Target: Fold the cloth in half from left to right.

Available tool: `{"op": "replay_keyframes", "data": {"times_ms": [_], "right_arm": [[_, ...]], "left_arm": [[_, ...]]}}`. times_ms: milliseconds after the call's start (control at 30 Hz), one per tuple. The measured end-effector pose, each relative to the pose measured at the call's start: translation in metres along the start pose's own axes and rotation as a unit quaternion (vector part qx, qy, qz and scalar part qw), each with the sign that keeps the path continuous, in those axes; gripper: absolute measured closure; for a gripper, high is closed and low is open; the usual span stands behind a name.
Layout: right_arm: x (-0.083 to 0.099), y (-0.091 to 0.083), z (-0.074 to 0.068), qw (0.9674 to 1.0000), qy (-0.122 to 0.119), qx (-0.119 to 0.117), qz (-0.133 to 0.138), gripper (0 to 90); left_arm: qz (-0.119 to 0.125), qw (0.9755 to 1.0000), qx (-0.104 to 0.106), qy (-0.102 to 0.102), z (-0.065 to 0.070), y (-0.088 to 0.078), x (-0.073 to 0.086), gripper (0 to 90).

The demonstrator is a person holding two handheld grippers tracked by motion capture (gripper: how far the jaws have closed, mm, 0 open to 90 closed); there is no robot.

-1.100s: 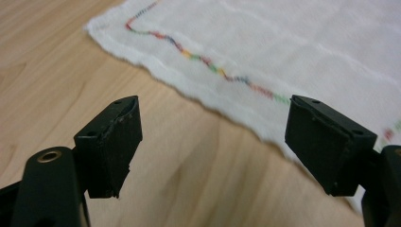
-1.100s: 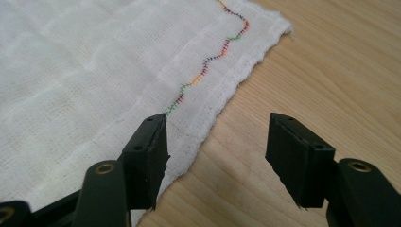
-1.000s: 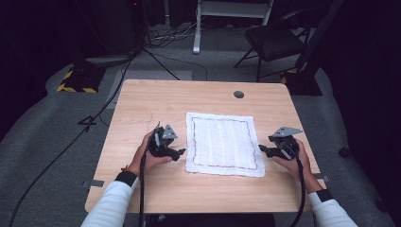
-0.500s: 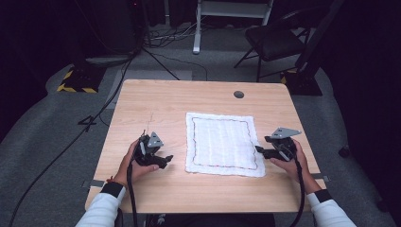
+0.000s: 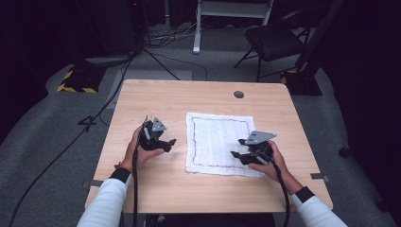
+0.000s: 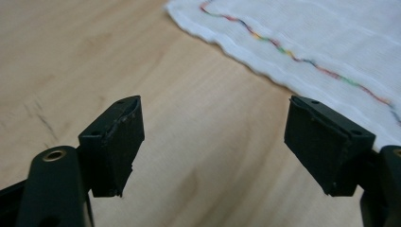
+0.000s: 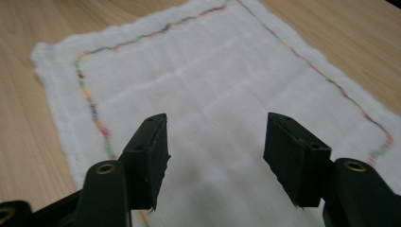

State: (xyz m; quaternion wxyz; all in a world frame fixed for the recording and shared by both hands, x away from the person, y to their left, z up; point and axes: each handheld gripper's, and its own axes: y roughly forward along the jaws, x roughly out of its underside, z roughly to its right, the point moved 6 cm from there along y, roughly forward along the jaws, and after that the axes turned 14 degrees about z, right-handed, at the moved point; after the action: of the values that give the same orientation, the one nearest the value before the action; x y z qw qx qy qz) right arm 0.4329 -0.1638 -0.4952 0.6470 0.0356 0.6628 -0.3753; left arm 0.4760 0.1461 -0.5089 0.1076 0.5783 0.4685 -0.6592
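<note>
On my wooden table (image 5: pixel 142 99) the white cloth (image 5: pixel 215 137) lies flat at centre-right. My left gripper (image 5: pixel 163 142), jaws apart, hangs beside it; my right gripper (image 5: pixel 239 154), jaws apart, hovers above its near-right part. No readable writing.

No readable text, label, brand, number or sign appears on anything in these views.
</note>
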Motion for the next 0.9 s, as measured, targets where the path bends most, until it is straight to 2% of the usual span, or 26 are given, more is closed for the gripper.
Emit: {"op": "replay_keyframes", "data": {"times_ms": [33, 133, 167, 200, 300, 433, 533, 633, 667, 733, 833, 900], "right_arm": [[-0.003, 0.008, -0.008, 0.9999, -0.003, -0.011, -0.001, 40.9], [-0.01, 0.029, -0.033, 0.999, -0.019, -0.04, -0.004, 41.6], [-0.01, 0.029, -0.033, 0.999, -0.019, -0.04, -0.004, 41.6], [-0.014, 0.043, -0.05, 0.9978, -0.029, -0.06, -0.007, 42.0], [-0.019, 0.06, -0.072, 0.9959, -0.04, -0.081, -0.008, 42.4], [-0.021, 0.077, -0.094, 0.9938, -0.044, -0.102, -0.01, 42.8], [-0.021, 0.085, -0.104, 0.9926, -0.049, -0.111, -0.012, 42.8], [-0.02, 0.088, -0.112, 0.9913, -0.054, -0.119, -0.014, 41.3], [-0.02, 0.088, -0.115, 0.9907, -0.059, -0.121, -0.016, 41.2], [-0.02, 0.09, -0.116, 0.9911, -0.065, -0.115, -0.016, 42.1], [-0.019, 0.095, -0.114, 0.9921, -0.063, -0.107, -0.016, 42.6], [-0.018, 0.098, -0.113, 0.9928, -0.061, -0.102, -0.018, 43.5]], "left_arm": [[-0.006, 1.0, 0.006, -0.004, -0.002, 0.004, -0.002, 20.9], [-0.003, 0.9999, 0.002, -0.011, -0.005, 0.016, -0.011, 20.8], [-0.003, 0.9999, 0.002, -0.011, -0.005, 0.016, -0.011, 20.8], [0.0, 0.9999, 0.002, -0.015, -0.007, 0.025, -0.017, 21.2], [-0.009, 0.9998, 0.007, -0.018, -0.013, 0.041, -0.028, 20.6], [-0.01, 0.9995, -0.004, -0.028, -0.02, 0.063, -0.042, 20.3], [-0.008, 0.9992, -0.008, -0.039, -0.022, 0.082, -0.045, 20.2], [-0.007, 0.9983, -0.019, -0.055, -0.022, 0.101, -0.042, 19.7], [-0.011, 0.9982, -0.023, -0.053, -0.023, 0.106, -0.04, 19.8], [-0.02, 0.9976, -0.034, -0.057, -0.025, 0.116, -0.036, 19.7], [-0.021, 0.9954, -0.043, -0.083, -0.03, 0.125, -0.034, 19.8], [-0.027, 0.9947, -0.044, -0.088, -0.029, 0.13, -0.033, 19.8]]}}
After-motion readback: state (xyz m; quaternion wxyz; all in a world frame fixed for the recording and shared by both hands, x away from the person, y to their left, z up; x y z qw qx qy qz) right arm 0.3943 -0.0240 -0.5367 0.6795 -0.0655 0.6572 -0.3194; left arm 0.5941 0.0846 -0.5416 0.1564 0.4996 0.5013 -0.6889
